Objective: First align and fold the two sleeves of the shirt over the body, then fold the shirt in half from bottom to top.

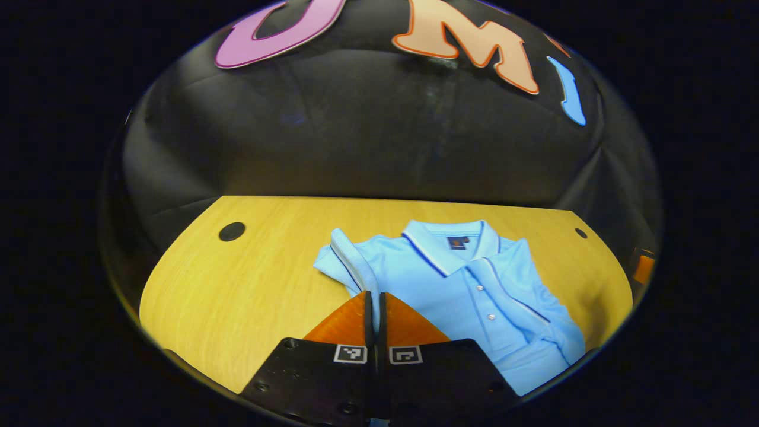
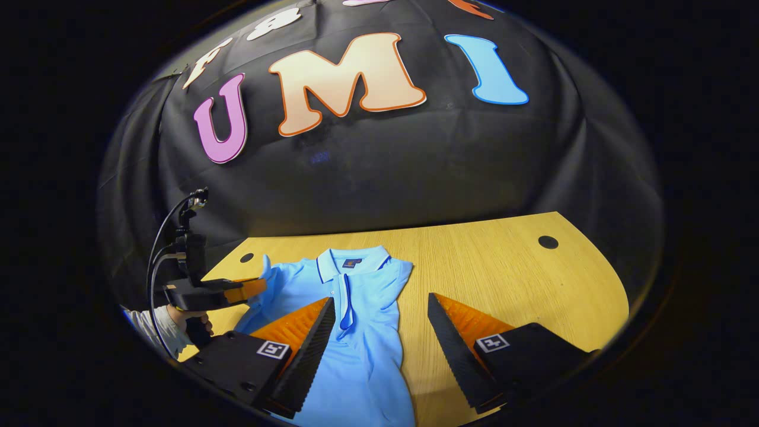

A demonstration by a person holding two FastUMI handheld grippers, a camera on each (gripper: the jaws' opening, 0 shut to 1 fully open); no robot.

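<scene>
Left gripper point(image 1: 375, 308) pinches shirt point(image 1: 462, 284) sleeve point(image 1: 353, 261); right gripper point(image 2: 379, 320) spread

Wooden table point(image 1: 249, 284), round dark holes near far corners point(image 1: 232, 231); black cloth wall point(image 2: 415, 160) behind

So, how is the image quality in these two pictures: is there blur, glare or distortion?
Left gripper view: the shirt is sharp and evenly lit, and the fisheye bows the table edge. Right gripper view: also sharp, no glare on the wood; the open right tongs look stretched near the rim, and the left tongs sit small and darker at the side.
</scene>
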